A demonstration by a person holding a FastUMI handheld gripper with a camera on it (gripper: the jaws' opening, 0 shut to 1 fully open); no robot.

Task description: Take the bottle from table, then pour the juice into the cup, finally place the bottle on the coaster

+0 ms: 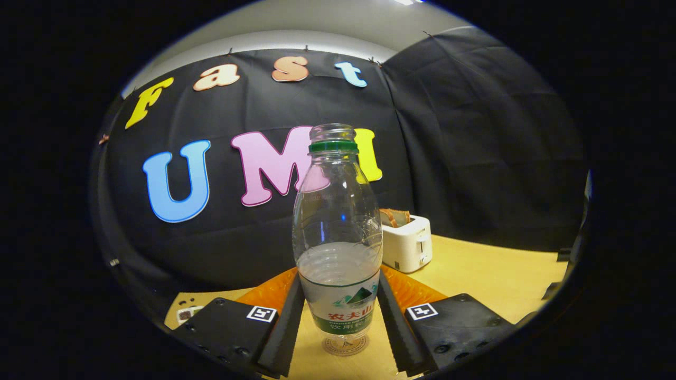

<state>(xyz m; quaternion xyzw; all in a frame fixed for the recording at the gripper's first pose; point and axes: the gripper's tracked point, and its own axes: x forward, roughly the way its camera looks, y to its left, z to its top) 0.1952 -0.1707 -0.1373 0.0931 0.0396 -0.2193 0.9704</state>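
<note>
Between the gripper's (pixel 340 316) two fingers stands one uncapped bottle (pixel 338 232), pinched from both sides; one toaster (pixel 405 243) sits at two o'clock beyond it on the table (pixel 491 274).

- Bottle (pixel 338 232) upright on table (pixel 491 274), uncapped, approx. half full, between gripper (pixel 340 316) fingers; both press its sides.
- Toaster (pixel 405 243) just behind bottle, to its right.

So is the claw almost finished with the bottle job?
Nearly, it looks like. The bottle, uncapped and partly full, stands upright on a small round coaster on the wooden table, so the last step seems done. I can't tell whether the pour happened. In hand: the claw has a finger on each side of the bottle, touching or nearly so. Left: open wider and back away.
</note>
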